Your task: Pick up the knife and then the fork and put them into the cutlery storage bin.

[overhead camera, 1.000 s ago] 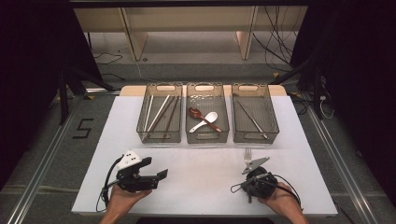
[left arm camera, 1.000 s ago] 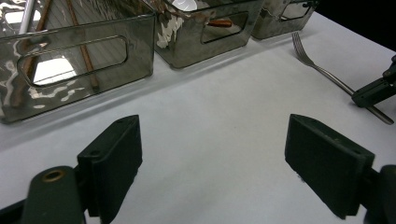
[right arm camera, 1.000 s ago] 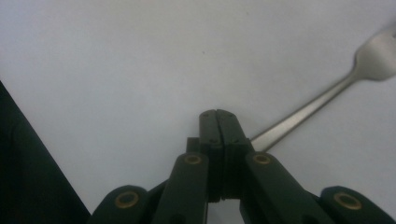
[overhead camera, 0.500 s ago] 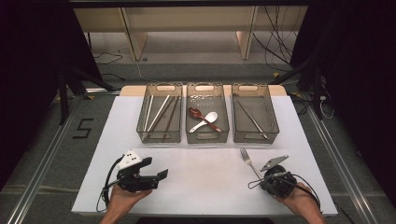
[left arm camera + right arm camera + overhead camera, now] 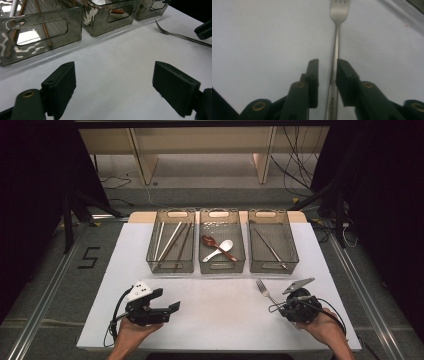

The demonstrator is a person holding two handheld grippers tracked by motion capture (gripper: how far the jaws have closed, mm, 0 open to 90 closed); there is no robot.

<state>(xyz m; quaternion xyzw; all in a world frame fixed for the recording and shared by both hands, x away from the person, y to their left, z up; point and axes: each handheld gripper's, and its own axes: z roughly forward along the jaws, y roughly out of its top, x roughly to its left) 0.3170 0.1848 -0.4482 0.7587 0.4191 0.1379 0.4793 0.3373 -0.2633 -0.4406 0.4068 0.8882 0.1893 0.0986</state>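
Three bins are set in a row at the far side of the bench [image 5: 100, 320]: left bin [image 5: 170, 265] with chopsticks [image 5: 169, 240] inside, middle bin [image 5: 222, 266] with two spoons [image 5: 218, 249], right bin [image 5: 273, 265] with one long utensil [image 5: 269, 247]. Nearer the person, a fork [image 5: 264, 291] is laid flat on the bench, before the right bin, tines toward the bins.

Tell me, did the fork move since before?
Yes. The fork slid right across the table with the right claw; its tines now sit below the right bin, not under the gap between bins.
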